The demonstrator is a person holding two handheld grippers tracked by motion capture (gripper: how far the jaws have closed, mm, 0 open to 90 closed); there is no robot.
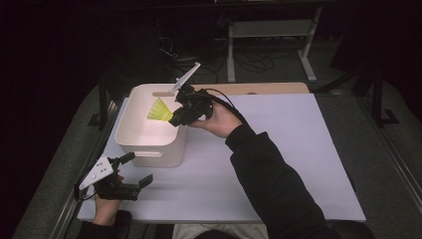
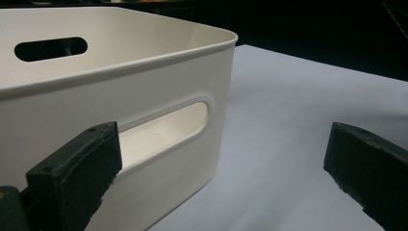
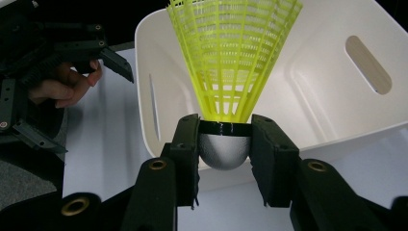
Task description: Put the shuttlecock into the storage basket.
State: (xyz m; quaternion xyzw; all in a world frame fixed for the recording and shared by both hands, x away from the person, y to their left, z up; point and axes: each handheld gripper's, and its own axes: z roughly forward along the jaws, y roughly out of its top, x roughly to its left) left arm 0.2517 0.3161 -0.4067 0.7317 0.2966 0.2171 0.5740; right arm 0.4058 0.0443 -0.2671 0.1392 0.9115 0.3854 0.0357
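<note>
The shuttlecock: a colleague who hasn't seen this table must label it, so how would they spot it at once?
Find the white bin at the left of the pale table. Over its right rim, the right gripper clamps the shuttlecock by its silver cap. Its neon-yellow mesh skirt is the one bright colour there.

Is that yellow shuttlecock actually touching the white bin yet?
Apart. The high view shows the shuttlecock held above the bin, clamped in the right gripper.

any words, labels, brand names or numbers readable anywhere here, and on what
None can be read: the white bin, the yellow shuttlecock, the table top and both grippers, left and right, carry no print, label or number that shows in these pictures.
</note>
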